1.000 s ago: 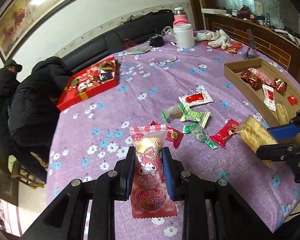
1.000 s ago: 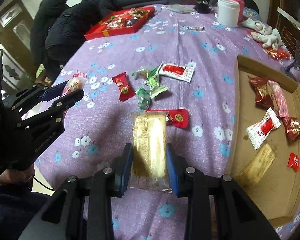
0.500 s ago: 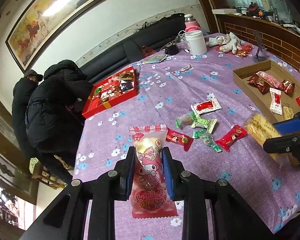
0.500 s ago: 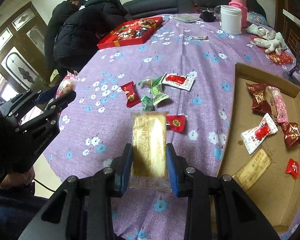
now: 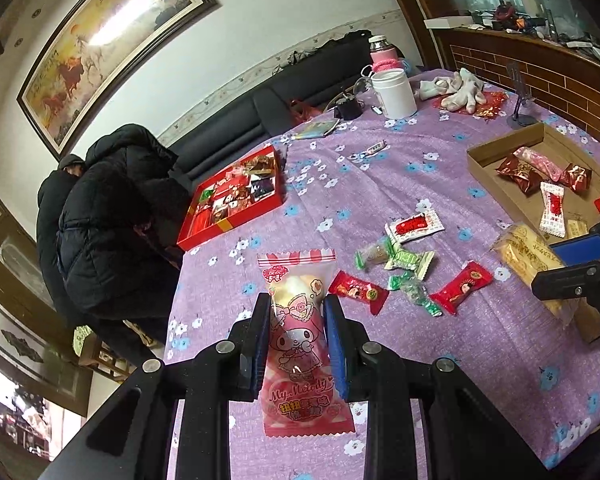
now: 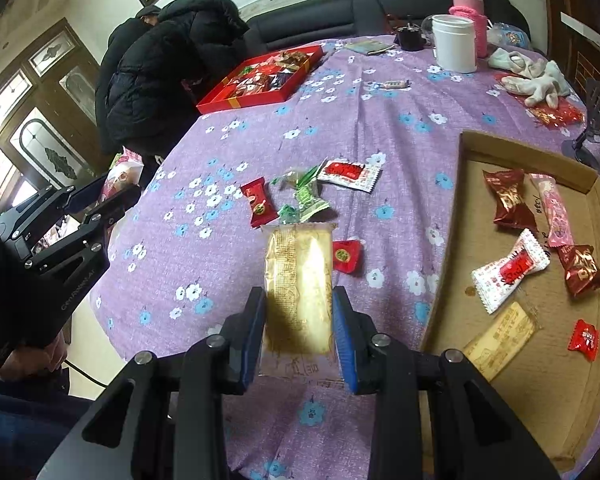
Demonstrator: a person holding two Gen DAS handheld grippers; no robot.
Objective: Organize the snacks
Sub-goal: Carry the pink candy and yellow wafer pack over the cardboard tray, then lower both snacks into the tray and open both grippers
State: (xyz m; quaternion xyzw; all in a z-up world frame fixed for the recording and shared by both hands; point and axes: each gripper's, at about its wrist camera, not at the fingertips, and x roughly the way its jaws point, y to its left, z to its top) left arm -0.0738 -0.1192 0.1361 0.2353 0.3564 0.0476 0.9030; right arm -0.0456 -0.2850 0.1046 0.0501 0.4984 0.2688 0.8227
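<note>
Gripping a pink cartoon-printed snack packet (image 5: pixel 298 344) in our left gripper (image 5: pixel 293 308) and a golden rectangular wafer pack (image 6: pixel 299 296) in our right gripper (image 6: pixel 299 300), we hold both above the purple flowered tablecloth (image 6: pixel 400 120), beside the shallow cardboard tray (image 6: pixel 452 216).

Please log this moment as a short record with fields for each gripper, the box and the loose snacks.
left gripper: shut on pink My Melody packet
right gripper: shut on golden wafer packet
cardboard box: seven wrapped snacks inside
loose snacks: red candy, green candies, white-red sachet on purple floral tablecloth
red tray: far side, filled
</note>
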